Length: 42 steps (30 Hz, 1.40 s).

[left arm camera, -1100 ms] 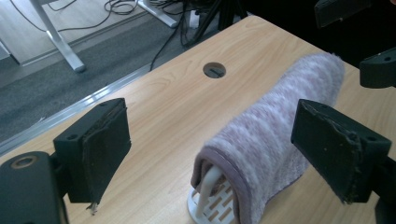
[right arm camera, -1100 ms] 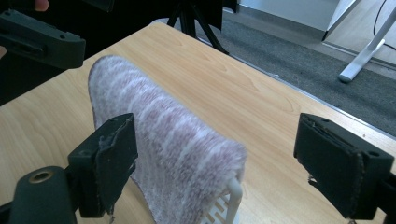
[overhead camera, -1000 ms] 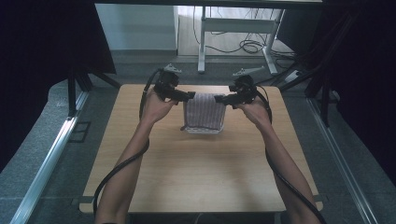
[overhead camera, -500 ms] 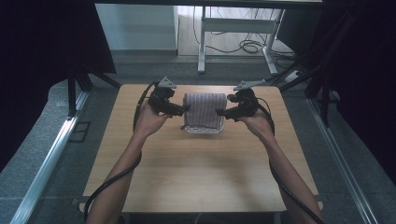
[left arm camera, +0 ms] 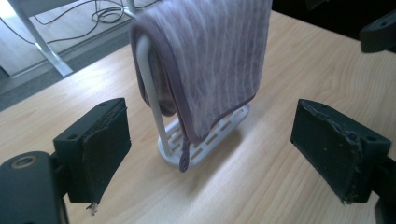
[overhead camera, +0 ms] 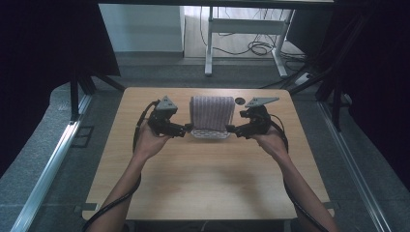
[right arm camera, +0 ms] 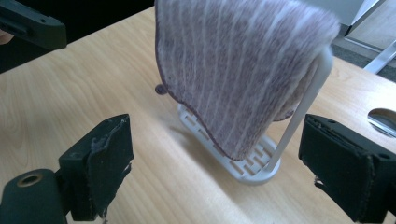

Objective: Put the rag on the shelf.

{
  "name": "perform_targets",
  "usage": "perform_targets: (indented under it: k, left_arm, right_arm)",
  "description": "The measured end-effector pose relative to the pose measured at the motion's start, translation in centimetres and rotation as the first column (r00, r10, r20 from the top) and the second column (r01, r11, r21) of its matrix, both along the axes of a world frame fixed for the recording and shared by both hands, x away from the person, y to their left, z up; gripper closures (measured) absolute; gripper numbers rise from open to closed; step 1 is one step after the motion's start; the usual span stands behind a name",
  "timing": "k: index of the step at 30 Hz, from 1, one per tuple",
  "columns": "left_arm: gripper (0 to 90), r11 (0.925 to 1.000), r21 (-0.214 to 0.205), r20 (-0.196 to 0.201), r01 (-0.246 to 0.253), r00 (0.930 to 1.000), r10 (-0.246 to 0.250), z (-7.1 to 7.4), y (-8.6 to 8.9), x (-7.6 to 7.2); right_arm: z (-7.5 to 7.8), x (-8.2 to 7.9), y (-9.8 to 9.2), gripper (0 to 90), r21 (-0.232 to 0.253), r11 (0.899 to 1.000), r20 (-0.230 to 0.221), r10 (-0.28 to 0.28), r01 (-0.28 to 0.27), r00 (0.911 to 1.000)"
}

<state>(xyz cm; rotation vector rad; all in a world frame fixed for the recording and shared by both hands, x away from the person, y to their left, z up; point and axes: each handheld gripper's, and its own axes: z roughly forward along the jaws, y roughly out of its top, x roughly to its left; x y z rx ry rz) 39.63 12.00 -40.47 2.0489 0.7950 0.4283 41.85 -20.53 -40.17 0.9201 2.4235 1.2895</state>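
Two grippers flank a purple striped towel (overhead camera: 211, 112) that hangs folded over a white rack (overhead camera: 209, 133) near the middle of the table's far edge. The left gripper (overhead camera: 187, 129) stands at the rack's left end and the right gripper (overhead camera: 230, 129) at its right end, both low, near the base. Each gripper's jaws stand wide apart and hold nothing; in both gripper views the towel's lower corner hangs between and beyond the open pads, untouched.

Hazards from this position:

1. Rack tip-over. The rack looks light and rests free on the table (overhead camera: 203, 183). A pull on the towel from one side only would probably drag or topple it.
2. Catching the frame. The rack's upright hoop (left arm camera: 152, 88) runs just behind the cloth edge. Jaws closed too deep may clamp the hoop together with the towel.
3. Partial grasp. The towel hangs doubled; closing on one layer alone would likely let it unfold unevenly.
4. A small dark disc (overhead camera: 240, 101) lies near the table's far edge, beside the rack; a sweeping towel could knock it.
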Motion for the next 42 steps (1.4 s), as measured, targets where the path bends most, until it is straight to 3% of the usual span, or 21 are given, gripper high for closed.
perform_targets:
  k: [15,22,26,31,35,42]
  left_arm:
    - [11.6,0.9995,0.021,-0.007,0.022,0.9997,-0.022,-4.4,-0.7,-4.0]
    - [11.7,0.9996,0.017,-0.01,0.023,0.9997,-0.023,-6.0,-0.8,-5.3]
    - [11.7,0.9993,0.031,-0.006,0.021,0.9998,-0.021,-6.9,-0.8,-6.2]
    - [11.7,0.9997,0.012,-0.019,0.02,0.9996,-0.02,-8.0,-0.7,-7.1]
    - [11.7,0.9996,0.02,-0.024,0.018,0.9996,-0.018,-9.0,-0.5,-7.7]
    - [11.6,0.9996,0.026,-0.057,0.011,0.9984,-0.009,-10.6,-0.3,-8.4]
  right_arm:
    - [-4.1,-3.5,-0.7,9.8,-0.029,1.0,-0.014,0.0,0.0,0.9999]
    - [-6.2,-4.6,-0.7,8.3,-0.067,0.998,-0.029,0.005,-0.007,0.9996]
    - [-7.2,-5.1,-0.7,7.6,-0.07,0.997,-0.046,0.01,-0.013,0.9989]
    - [-8.4,-5.5,-0.6,5.8,-0.084,0.996,-0.068,0.015,-0.021,0.9975]
    - [-9.5,-6.0,-0.4,3.9,-0.1,0.995,-0.088,0.017,-0.026,0.996]
    - [-11.1,-6.8,-0.4,0.7,-0.129,0.99,-0.12,0.034,-0.049,0.9922]
